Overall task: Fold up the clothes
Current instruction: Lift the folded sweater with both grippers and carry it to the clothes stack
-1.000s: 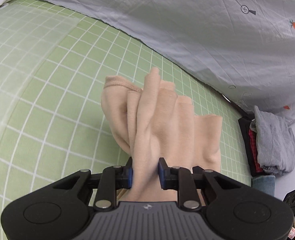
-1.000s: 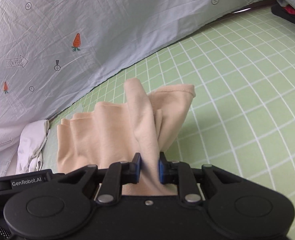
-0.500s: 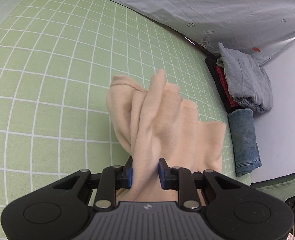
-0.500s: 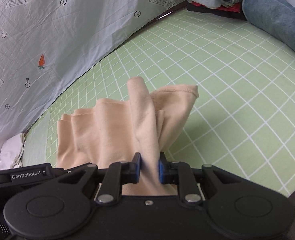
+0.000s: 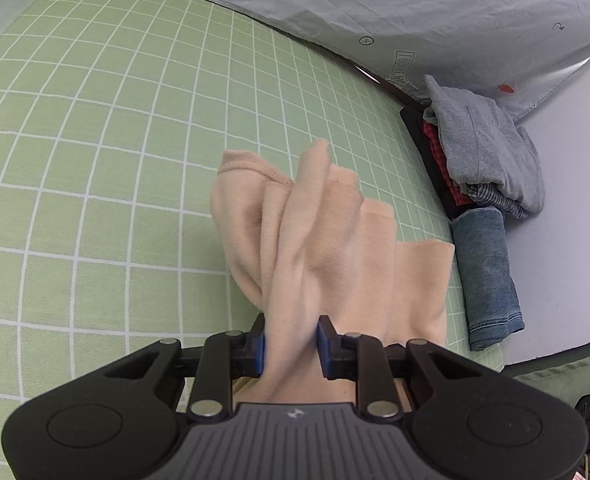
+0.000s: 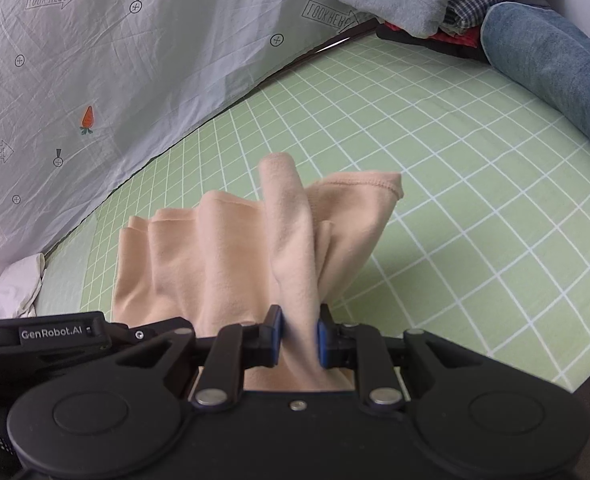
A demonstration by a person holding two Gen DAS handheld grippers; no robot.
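A peach-coloured garment (image 5: 327, 240) hangs bunched in folds above the green checked bed sheet (image 5: 95, 160). My left gripper (image 5: 291, 346) is shut on one bunched end of it, the blue pads pressing the cloth from both sides. In the right wrist view the same peach garment (image 6: 235, 256) drapes to the left, and my right gripper (image 6: 299, 338) is shut on its other end. A hemmed opening of the garment shows at the upper edge in both views. The cloth below the jaws is hidden by the gripper bodies.
A stack of folded clothes (image 5: 483, 152), grey on top with red and checked pieces under it, sits at the bed's far corner, with rolled blue jeans (image 5: 487, 272) beside it. A grey printed sheet (image 6: 115, 60) covers the wall side. White cloth (image 6: 19, 292) lies at the left.
Both grippers have swung sideways with the garment still held; the clothes stack and jeans have come into both views. The garment's folds hang much as before.
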